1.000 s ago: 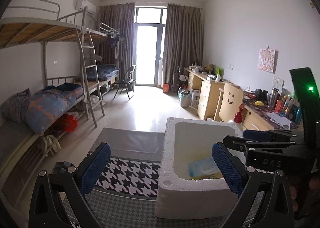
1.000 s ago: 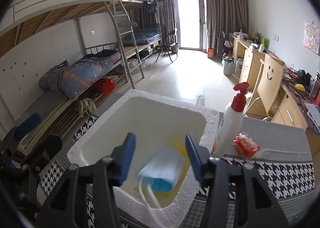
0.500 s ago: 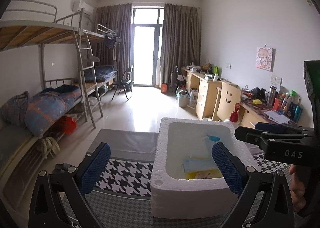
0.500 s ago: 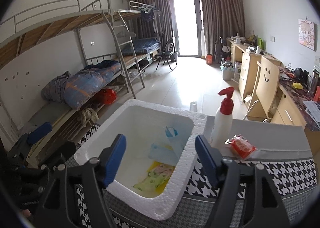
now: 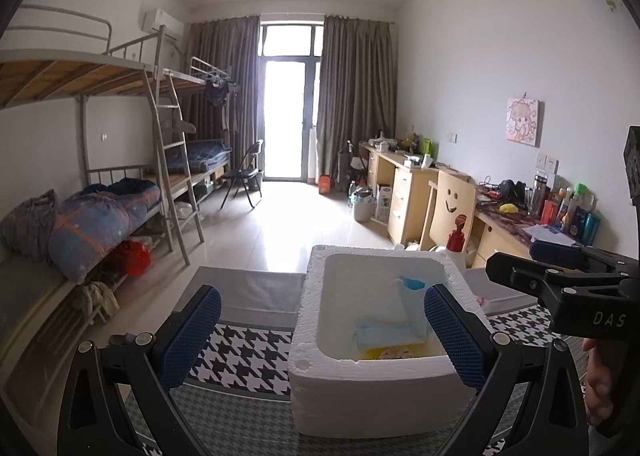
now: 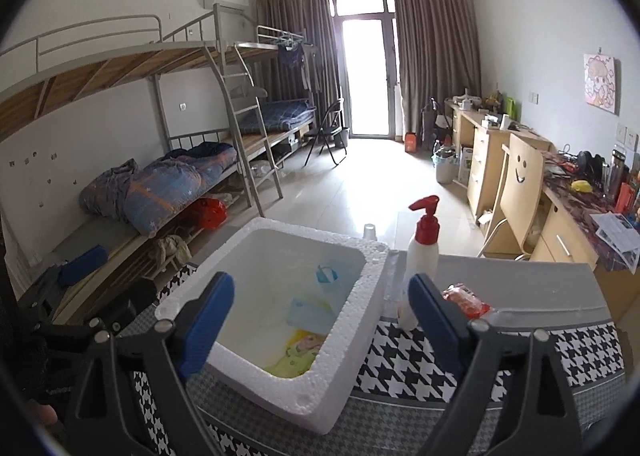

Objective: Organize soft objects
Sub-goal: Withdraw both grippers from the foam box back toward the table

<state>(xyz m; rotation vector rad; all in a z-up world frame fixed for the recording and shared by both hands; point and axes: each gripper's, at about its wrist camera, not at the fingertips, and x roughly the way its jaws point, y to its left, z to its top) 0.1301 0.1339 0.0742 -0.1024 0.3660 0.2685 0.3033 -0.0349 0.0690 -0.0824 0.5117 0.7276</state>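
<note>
A white foam box [image 6: 280, 388] stands on the houndstooth cloth. Inside it a blue face mask [image 6: 310, 314] lies on top of a yellow-green packet [image 6: 298, 356]. My right gripper [image 6: 322, 316] hovers above the box's near rim. Its jaws are opening, with nothing between its pads. In the left wrist view the same box [image 5: 372, 396] sits just ahead of my left gripper [image 5: 320, 336], which is open and empty. There the mask [image 5: 388, 332] leans in the box, and the right gripper [image 5: 532, 264] reaches in from the right. A red packet [image 6: 466, 300] lies on the table right of the box.
A white pump bottle [image 6: 422, 256] with a red top stands against the box's right side. Bunk beds [image 6: 180, 183] with bedding line the left wall. Desks and a smiley-backed chair [image 6: 520, 179] fill the right. A person's hand [image 5: 600, 388] holds the right gripper.
The right gripper let go of the blue mask, which now lies in the box. Its jaws spread wider and it drew back and up. The left gripper hardly moved.
</note>
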